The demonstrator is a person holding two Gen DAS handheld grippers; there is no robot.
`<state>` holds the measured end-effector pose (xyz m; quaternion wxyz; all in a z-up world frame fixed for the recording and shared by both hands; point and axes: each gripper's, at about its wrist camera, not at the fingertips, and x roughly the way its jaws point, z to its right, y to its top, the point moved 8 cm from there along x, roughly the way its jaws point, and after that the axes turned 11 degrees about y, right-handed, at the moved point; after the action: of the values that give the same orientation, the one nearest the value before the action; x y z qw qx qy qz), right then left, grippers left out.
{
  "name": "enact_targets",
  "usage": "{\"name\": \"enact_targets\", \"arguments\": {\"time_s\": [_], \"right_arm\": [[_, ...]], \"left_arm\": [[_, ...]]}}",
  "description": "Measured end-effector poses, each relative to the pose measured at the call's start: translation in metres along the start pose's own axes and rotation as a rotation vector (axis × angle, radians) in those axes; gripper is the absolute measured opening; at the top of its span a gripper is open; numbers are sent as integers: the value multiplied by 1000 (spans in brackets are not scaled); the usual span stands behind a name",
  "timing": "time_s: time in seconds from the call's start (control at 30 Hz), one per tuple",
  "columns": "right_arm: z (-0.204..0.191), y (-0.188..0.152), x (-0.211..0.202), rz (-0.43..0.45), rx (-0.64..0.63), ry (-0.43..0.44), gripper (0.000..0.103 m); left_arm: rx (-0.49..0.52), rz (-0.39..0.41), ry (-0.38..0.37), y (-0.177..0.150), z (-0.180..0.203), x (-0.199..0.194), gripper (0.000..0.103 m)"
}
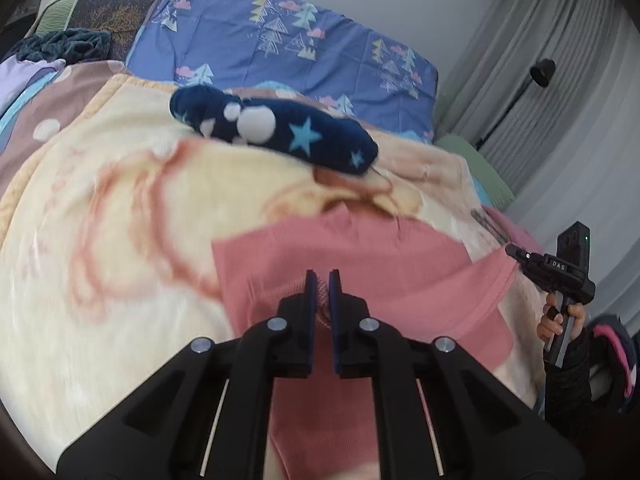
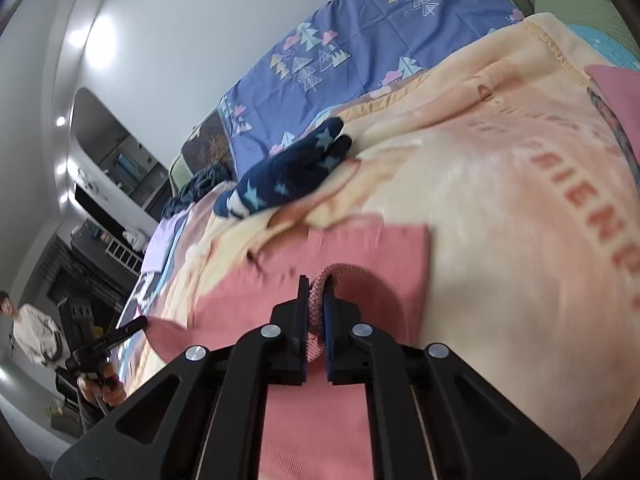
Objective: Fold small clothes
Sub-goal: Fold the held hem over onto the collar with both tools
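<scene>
A pink garment (image 1: 360,264) lies spread on the cream blanket (image 1: 120,208) on a bed. My left gripper (image 1: 323,280) is shut on a fold of its pink fabric, held just above the blanket. My right gripper (image 2: 316,292) is shut on the garment's (image 2: 360,252) ribbed pink edge, which loops up between the fingers. The right gripper also shows at the far right of the left wrist view (image 1: 516,251), at the garment's corner. The left gripper also shows at the lower left of the right wrist view (image 2: 140,323).
A folded navy star-print garment (image 1: 276,130) lies on the blanket beyond the pink one, also in the right wrist view (image 2: 288,176). A blue tree-print quilt (image 1: 280,36) lies behind it. Grey curtains (image 1: 560,80) hang at right. A person (image 2: 32,328) stands at far left.
</scene>
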<state>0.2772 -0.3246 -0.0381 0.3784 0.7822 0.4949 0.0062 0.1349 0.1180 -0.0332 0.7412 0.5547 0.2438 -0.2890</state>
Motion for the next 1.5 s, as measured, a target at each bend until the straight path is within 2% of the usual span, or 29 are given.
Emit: {"name": "enact_targets", "arguments": {"time_s": [0.07, 0.1, 0.17, 0.27, 0.4, 0.57, 0.83, 0.9, 0.93, 1.13, 1.23, 1.3, 1.4, 1.43, 1.5], "right_arm": [[16, 16, 16, 6, 50, -50, 6], [23, 18, 23, -7, 71, -64, 8], [36, 16, 31, -24, 88, -109, 26], [44, 9, 23, 9, 68, -127, 33], [55, 7, 18, -16, 37, -148, 33], [53, 15, 32, -28, 12, -133, 33], [68, 20, 80, -140, -26, -177, 33], [70, 20, 85, -144, -37, -173, 29], [67, 22, 83, -128, -46, -164, 6], [28, 46, 45, 22, -112, -44, 5], [28, 59, 48, 42, -124, -69, 5], [40, 62, 60, 25, -104, -97, 5], [74, 53, 83, -42, -51, -207, 10], [83, 49, 85, -53, -27, -222, 12], [89, 41, 79, -46, -1, -222, 13]], "left_arm": [[-41, 4, 73, 19, -15, 20, 8], [-59, -2, 83, 23, -21, 29, 10], [-100, -3, 132, 25, -37, 44, 20], [-119, -25, 134, 13, -50, 54, 34], [-78, -53, 130, -2, -56, 61, 41], [-65, -88, 110, -1, -51, 80, 41], [-10, -158, 128, 3, -42, 120, 39], [-11, -156, 130, 6, -42, 123, 14], [-14, -150, 129, 8, -41, 123, 5], [29, 28, 77, 36, -21, 74, 4], [40, 89, 84, 52, -15, 63, 4], [33, 75, 106, 59, -18, 75, 4], [44, -11, 172, 48, -28, 112, 8], [45, -40, 212, 40, -35, 124, 10], [27, -75, 240, 28, -45, 133, 11]]}}
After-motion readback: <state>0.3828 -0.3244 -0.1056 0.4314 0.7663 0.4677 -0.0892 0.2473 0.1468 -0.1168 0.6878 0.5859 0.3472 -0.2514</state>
